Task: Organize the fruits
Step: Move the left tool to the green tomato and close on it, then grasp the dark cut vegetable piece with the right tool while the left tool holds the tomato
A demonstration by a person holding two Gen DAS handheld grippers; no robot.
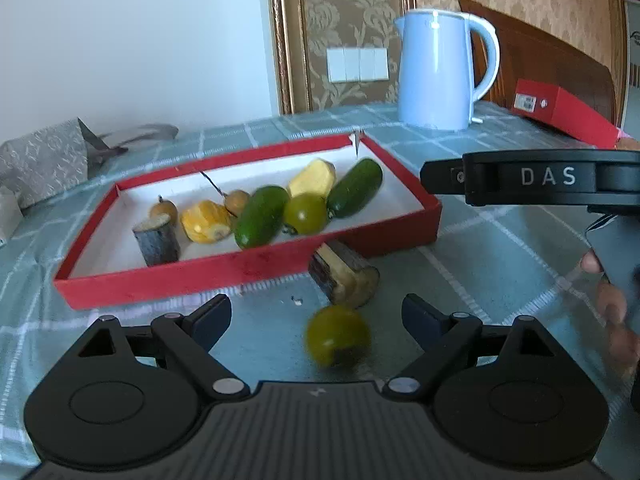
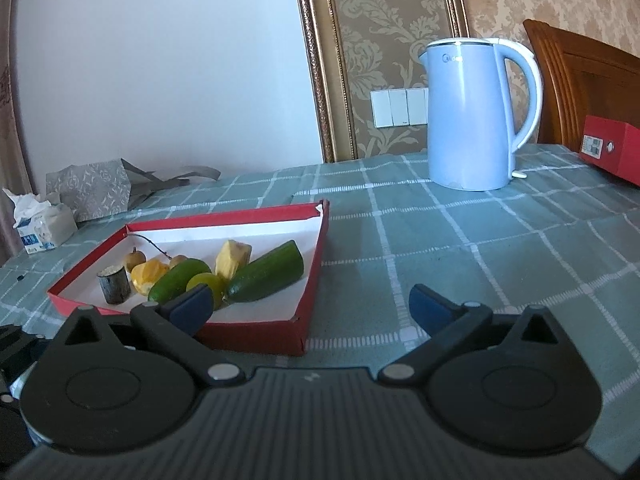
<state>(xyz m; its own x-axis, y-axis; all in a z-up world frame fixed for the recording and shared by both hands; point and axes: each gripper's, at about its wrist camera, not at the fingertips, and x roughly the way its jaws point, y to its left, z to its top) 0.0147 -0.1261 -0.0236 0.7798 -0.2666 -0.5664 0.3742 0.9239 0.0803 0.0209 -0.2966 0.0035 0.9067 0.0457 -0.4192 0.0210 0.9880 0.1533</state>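
A shallow red tray (image 1: 248, 268) with a white floor holds two green cucumber pieces (image 1: 262, 216), a green tomato (image 1: 306, 213), yellow fruit pieces (image 1: 206, 221), small brown fruits and a sugarcane stub (image 1: 157, 240). The tray also shows in the right wrist view (image 2: 308, 300). On the cloth in front of the tray lie a sugarcane piece (image 1: 344, 276) and a loose green tomato (image 1: 338, 336). My left gripper (image 1: 316, 318) is open, with the loose tomato between its fingers, untouched. My right gripper (image 2: 310, 304) is open and empty, right of the tray.
A pale blue kettle (image 2: 472, 116) stands at the back of the checked green tablecloth (image 2: 480, 240). A red box (image 2: 612, 150) lies at the far right. A tissue pack (image 2: 44, 224) and a grey paper bag (image 2: 92, 188) sit at the back left.
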